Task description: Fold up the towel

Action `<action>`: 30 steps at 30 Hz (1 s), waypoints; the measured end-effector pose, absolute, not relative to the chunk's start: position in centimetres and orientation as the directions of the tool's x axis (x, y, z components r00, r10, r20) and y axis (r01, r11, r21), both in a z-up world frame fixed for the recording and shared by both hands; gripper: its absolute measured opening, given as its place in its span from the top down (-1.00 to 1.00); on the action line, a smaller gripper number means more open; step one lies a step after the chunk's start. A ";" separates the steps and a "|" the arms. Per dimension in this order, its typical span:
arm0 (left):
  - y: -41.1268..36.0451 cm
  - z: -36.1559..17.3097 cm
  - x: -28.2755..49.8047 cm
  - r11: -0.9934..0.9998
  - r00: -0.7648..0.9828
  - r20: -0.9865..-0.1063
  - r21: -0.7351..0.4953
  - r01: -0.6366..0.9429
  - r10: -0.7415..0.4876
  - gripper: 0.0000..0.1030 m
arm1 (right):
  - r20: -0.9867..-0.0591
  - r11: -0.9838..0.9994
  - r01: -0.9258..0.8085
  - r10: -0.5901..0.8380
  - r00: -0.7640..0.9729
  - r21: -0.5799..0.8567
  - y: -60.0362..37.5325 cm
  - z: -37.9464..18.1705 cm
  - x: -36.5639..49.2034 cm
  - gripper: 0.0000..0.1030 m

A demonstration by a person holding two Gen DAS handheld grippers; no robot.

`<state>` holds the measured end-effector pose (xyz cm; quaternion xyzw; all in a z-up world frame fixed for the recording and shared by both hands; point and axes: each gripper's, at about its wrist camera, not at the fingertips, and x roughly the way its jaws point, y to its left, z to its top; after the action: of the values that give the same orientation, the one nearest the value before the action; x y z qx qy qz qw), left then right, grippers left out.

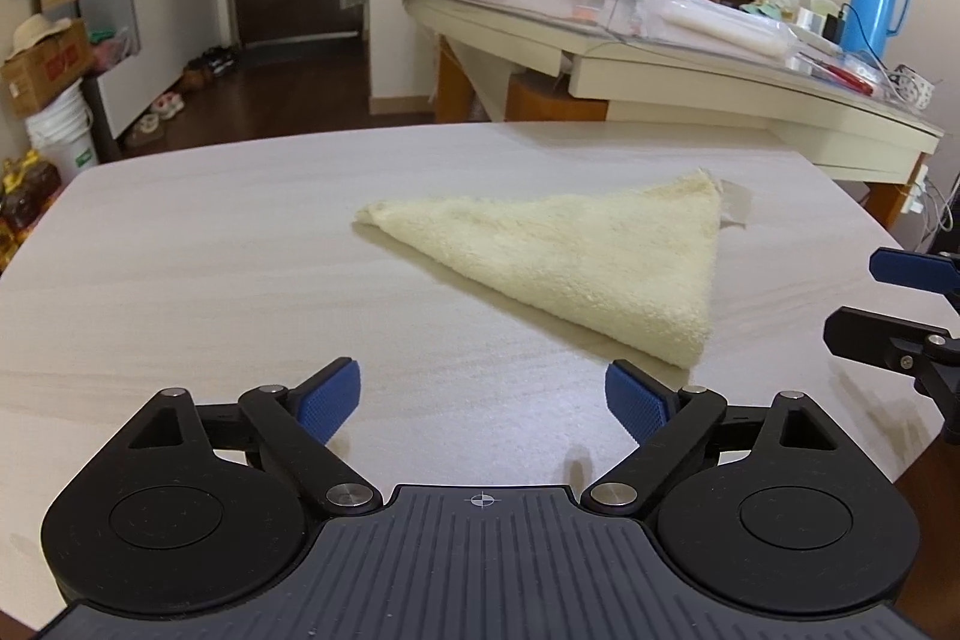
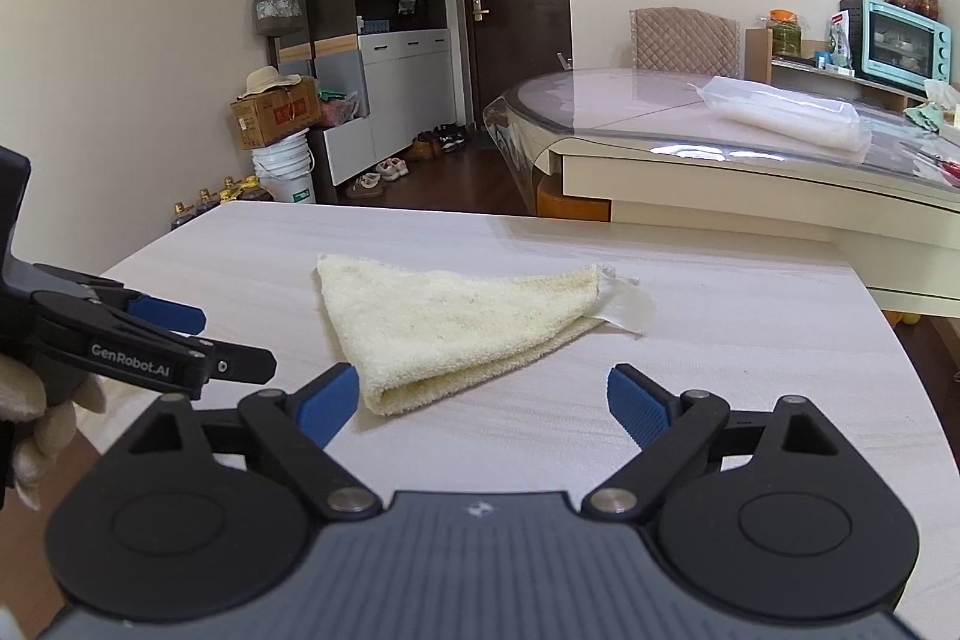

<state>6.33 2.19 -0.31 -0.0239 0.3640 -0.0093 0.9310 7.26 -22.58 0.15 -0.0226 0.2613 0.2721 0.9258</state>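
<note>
Right wrist: towel point(image 2: 456, 334) just beyond tool point(image 2: 483, 400)

Left gripper point(image 1: 483, 403) and right gripper point(image 2: 483, 403) agape.

Bare table point(image 1: 210, 250) around towel point(image 1: 570, 268)

Towel point(image 1: 576, 262): cream-yellow terry, fluffy pile, folded into a triangle, lying flat on the pale wood-grain bench point(image 1: 210, 244). Layers stack fairly evenly; the doubled edges show as a thick rounded lip at the nearest corner in the right wrist view point(image 2: 384, 400). One corner tapers to a thin point. A translucent whitish tag or label sticks out from under the far corner point(image 2: 624, 304), flat on the bench. Nothing touches the towel; it sits near the bench middle, unwrinkled.
</note>
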 end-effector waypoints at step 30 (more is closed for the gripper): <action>4.1 0.3 8.9 0.999 0.751 -0.660 -0.035 0.004 -0.026 -0.80 | -0.534 0.877 -0.458 0.460 0.709 0.148 -21.8 -1.2 19.8 -0.06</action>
<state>8.93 4.13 0.27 -0.0159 0.3529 -0.0081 0.9355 19.79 -21.83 -1.24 0.0020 0.2894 0.2484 0.9244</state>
